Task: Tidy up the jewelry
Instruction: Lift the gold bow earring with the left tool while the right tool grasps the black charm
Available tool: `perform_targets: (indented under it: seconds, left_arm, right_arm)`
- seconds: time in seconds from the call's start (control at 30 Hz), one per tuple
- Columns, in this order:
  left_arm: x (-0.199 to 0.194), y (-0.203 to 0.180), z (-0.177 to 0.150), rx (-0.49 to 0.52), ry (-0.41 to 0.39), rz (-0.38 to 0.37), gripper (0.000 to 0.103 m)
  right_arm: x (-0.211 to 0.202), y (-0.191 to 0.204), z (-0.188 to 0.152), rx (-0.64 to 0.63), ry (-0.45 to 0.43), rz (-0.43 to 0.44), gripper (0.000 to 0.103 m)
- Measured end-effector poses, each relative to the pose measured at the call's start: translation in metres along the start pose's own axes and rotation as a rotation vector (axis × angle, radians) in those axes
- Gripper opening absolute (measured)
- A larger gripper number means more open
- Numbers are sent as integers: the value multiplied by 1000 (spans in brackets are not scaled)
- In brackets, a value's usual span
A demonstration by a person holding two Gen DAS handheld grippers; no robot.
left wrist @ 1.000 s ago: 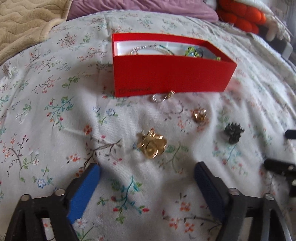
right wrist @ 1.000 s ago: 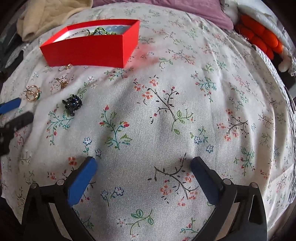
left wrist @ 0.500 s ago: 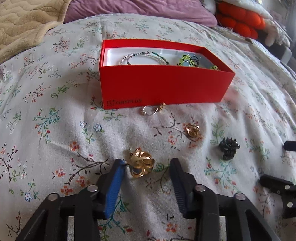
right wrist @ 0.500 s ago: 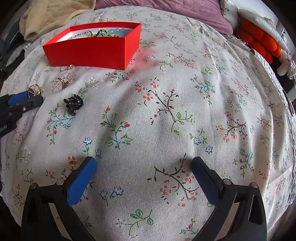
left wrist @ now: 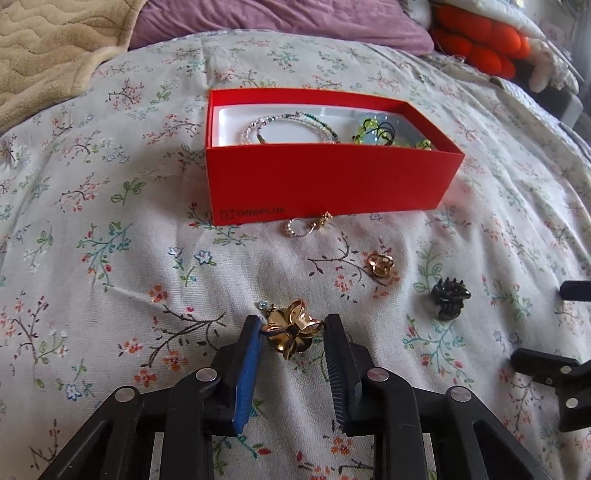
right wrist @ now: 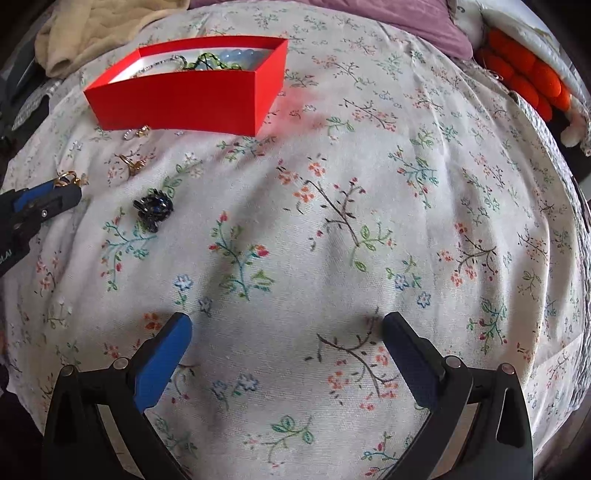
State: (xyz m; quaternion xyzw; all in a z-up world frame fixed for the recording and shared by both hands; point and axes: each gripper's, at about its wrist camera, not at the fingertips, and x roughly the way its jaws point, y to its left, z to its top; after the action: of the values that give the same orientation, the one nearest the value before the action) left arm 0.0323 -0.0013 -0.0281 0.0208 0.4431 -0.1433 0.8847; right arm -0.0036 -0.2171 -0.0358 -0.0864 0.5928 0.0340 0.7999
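Left tongs [left wrist: 291, 334] closing around the gold flower earring [left wrist: 291, 332].
Right tongs [right wrist: 286, 326] gape empty; red box [left wrist: 328, 184] lies beyond the earring.

Floral bedsheet [left wrist: 110, 229] all over, beige quilted blanket [left wrist: 55, 48] far left, purple pillow [left wrist: 280, 22] far middle, orange plush thing [left wrist: 480, 40] far right.

both wrist cams angled down, close, share red box [left wrist: 332, 184]
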Motion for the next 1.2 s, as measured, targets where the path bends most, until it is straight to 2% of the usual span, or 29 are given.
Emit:
perform_targets:
  seconds: [0.23,0.53,0.73,0.9,1.2]
  left_arm:
    - [-10,12,-3,-39,16,9,28]
    - [-19,28,-4,-83,21,5,28]
    - [-21,34,-3,-100,21,4,28]
    - [-20,40,-5,-110,28,7,28]
    - [-20,42,-7,-117,37,13,28]
  right_arm:
    - [-1,18,10,-26,-2,24,103]
    - [2,38,30,-16,5,61,93]
    - [6,53,46,-18,4,60,84]
    - [8,64,54,-26,6,73,70]
    - [11,79,65,-24,4,103,52]
